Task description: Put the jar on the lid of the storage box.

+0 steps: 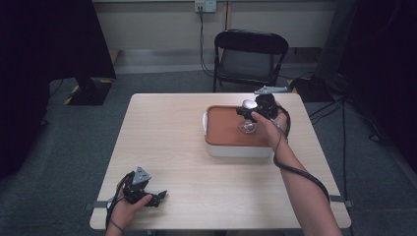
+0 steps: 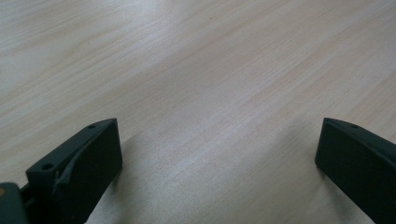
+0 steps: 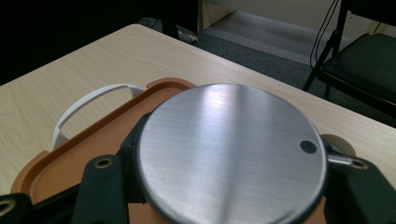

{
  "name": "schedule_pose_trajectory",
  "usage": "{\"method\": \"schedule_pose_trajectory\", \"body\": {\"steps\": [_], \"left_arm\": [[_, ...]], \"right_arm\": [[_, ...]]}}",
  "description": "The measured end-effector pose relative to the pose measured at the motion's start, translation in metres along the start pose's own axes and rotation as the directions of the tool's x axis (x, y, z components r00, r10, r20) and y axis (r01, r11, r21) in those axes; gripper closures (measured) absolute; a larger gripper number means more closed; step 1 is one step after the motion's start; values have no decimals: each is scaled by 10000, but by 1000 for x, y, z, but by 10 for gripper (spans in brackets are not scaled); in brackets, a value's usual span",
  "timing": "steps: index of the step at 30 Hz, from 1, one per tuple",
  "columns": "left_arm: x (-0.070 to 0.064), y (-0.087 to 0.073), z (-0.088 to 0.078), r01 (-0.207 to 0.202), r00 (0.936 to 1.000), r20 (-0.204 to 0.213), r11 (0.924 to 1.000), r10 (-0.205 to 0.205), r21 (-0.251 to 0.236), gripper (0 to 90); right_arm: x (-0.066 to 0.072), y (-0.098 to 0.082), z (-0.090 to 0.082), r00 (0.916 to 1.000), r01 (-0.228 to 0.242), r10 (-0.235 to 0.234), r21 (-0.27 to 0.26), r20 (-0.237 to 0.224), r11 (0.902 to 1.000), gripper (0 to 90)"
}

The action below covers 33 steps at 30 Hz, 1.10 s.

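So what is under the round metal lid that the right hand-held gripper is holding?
Under the metal lid lies the orange tray top of a white box. A clear glass thing sits below, partly covered.

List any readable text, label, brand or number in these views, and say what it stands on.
None can be read.
The round metal lid held in the right gripper is bare brushed metal with one small hole.
The orange-topped white box, the table and the left gripper carry no print.
The wall socket is too small to tell.
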<state>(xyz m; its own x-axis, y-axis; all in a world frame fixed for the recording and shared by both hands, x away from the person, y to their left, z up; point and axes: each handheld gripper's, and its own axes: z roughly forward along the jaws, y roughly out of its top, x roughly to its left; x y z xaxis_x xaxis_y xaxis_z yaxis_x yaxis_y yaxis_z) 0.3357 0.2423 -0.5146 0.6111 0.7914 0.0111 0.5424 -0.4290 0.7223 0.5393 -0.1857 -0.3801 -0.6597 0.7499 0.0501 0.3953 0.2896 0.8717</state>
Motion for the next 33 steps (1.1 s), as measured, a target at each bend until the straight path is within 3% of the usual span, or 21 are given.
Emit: {"method": "schedule_pose_trajectory", "body": {"steps": [15, 18, 20, 23, 33], "left_arm": [[0, 0, 0, 0, 10000, 0, 10000, 0, 0, 2], [0, 0, 0, 2, 10000, 0, 10000, -2, -2, 2], [0, 0, 0, 4, 10000, 1, 10000, -4, -1, 2], [0, 0, 0, 0, 10000, 0, 10000, 0, 0, 3], [0, 0, 0, 2, 10000, 1, 10000, -2, 0, 3]], "right_arm": [[2, -1, -4, 9999, 45, -48, 250, 113, 9997, 361], [2, -1, -4, 9999, 42, -45, 279, 135, 9996, 315], [1, -1, -5, 9998, -157, 153, 284, 151, 9995, 204], [1, 0, -6, 9997, -160, 154, 302, 202, 9994, 131], [1, -2, -13, 9989, -305, 297, 207, 361, 9993, 25]]}}
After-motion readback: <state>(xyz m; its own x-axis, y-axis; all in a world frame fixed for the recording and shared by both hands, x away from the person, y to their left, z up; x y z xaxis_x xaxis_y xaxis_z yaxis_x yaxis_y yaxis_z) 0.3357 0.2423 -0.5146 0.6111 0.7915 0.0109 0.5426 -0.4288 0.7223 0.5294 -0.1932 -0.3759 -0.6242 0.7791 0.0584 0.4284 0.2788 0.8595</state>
